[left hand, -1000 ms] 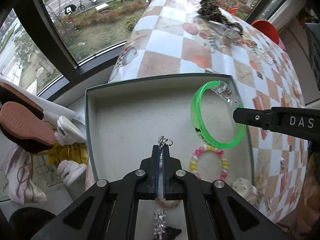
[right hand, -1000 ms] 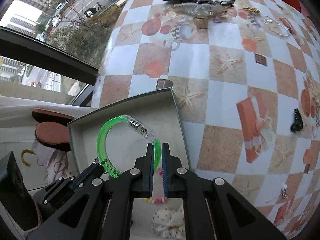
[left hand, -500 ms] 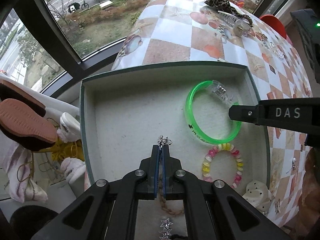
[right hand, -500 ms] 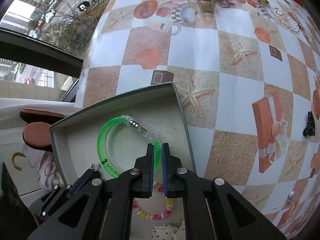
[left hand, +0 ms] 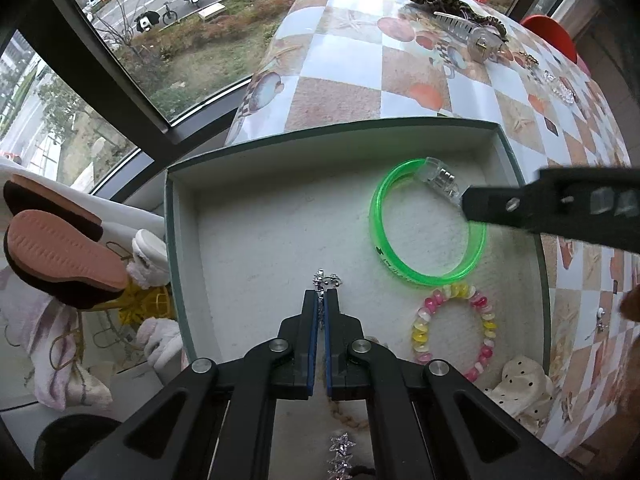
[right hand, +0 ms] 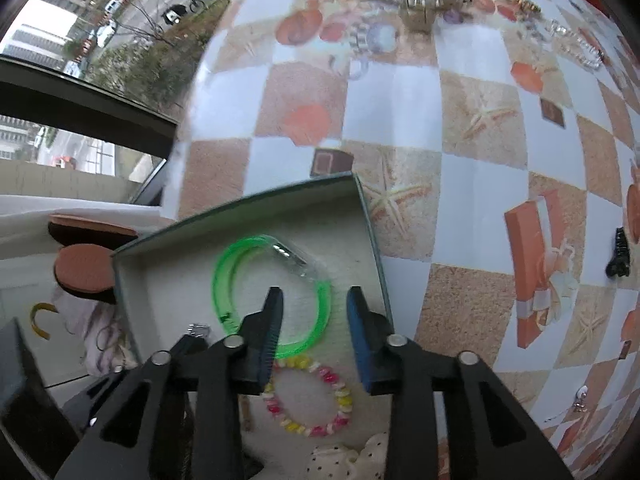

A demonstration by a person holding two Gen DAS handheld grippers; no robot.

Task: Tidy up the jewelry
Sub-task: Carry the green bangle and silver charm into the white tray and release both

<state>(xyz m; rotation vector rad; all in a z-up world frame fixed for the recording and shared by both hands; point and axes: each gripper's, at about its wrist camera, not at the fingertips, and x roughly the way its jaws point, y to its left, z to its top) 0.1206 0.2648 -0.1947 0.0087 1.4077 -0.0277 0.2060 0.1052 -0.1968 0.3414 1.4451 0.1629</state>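
Inside the box (left hand: 248, 240), the green bangle (right hand: 320, 304) is released by opening right jaws; the silver charm (left hand: 326, 280), clenched by left jaws, should be lowered gently.

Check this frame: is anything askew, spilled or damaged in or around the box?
Nothing stands out. The green bangle and the pink-and-yellow bead bracelet lie flat in the box; other pieces sit on the tablecloth beyond it.
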